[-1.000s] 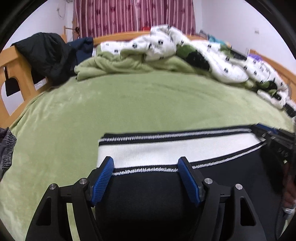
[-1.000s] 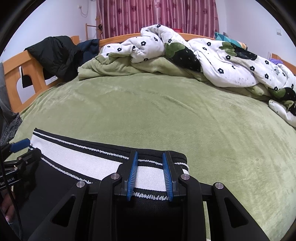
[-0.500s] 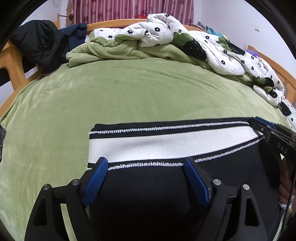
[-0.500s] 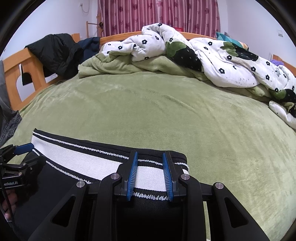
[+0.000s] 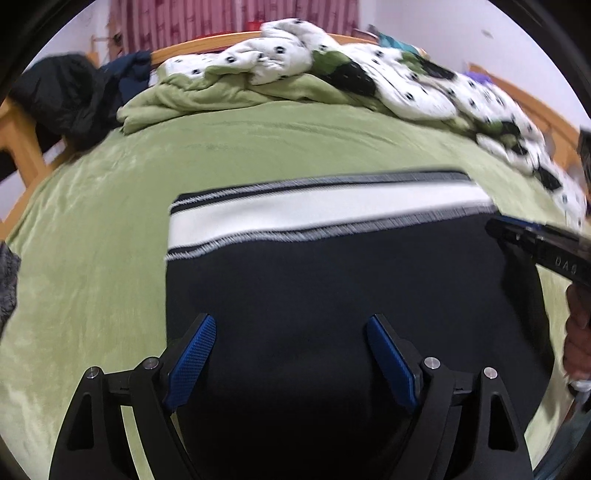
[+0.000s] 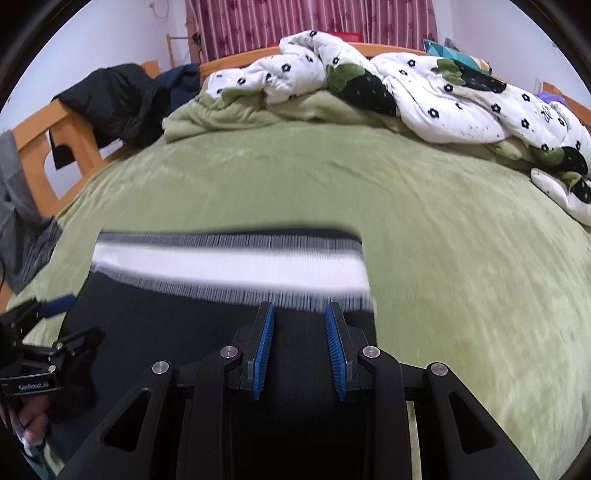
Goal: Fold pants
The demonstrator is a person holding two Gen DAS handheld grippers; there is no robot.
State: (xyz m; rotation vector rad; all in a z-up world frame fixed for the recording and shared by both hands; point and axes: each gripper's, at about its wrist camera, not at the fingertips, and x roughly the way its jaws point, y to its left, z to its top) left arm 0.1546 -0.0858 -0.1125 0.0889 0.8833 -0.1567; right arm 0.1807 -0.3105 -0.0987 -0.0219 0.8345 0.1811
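I see the left claw (image 5: 291,334) spread wide, released, above the black fabric pants with a white-striped waistband (image 5: 332,280), which lie flat on the green plush bed cover (image 5: 92,266). The right claw (image 6: 300,323) is narrowly parted over the pants' right edge, gripping nothing.

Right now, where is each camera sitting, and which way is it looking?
Left wrist view: sits on the left gripper, looks along its wide-open fingers over the black pants toward the headboard; the right gripper and a hand show at the right edge.
Right wrist view: sits on the right gripper, looks the same way; the left gripper shows at the left edge.
Both share the pants' white waistband, green blanket, flowered quilt and curtain.
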